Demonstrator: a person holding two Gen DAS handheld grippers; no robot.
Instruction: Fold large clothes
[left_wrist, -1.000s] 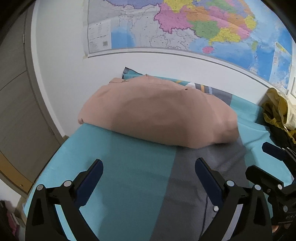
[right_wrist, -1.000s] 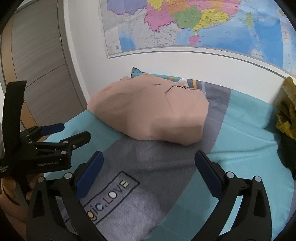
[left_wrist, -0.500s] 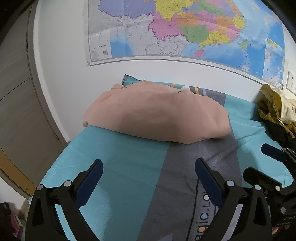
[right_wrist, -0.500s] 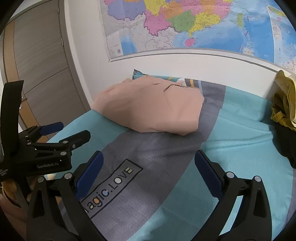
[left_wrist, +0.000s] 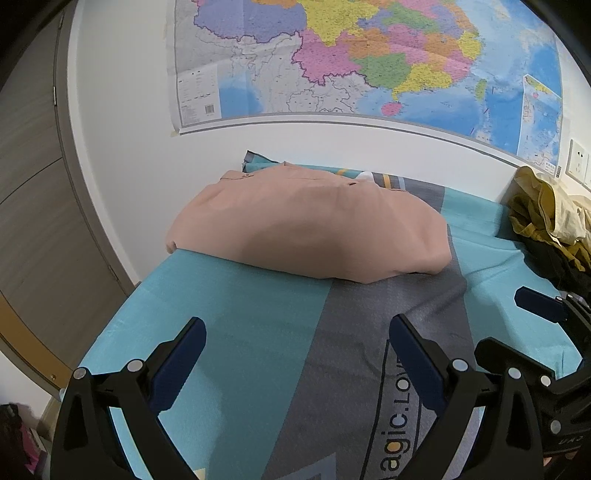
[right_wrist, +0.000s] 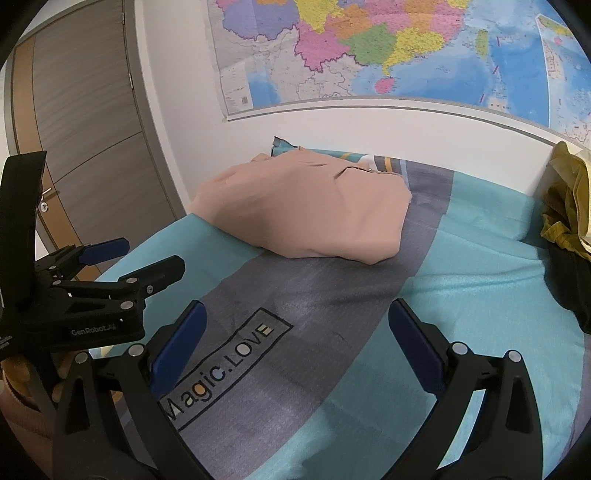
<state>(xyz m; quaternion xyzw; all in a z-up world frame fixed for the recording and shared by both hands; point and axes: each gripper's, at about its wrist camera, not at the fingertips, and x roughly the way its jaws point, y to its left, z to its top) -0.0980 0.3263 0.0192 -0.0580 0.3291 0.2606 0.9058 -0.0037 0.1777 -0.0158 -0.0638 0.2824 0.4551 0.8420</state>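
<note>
A teal and grey bed sheet is lying under a wall map. The folded pink garment is resting far, yellow clothes right. The left gripper and right gripper are both hovering with fingers spread, empty.

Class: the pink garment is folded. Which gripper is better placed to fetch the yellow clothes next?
Probably the right gripper: open, empty and on the same side as the yellow clothes; the left gripper sits farther away.

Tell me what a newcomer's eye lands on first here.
First, the folded pink garment lying at the far end of the teal and grey bedspread, near the wall. Above it, a big colourful map covers the wall. In the foreground the left gripper and the right gripper both hang open and empty over the bedspread.
</note>
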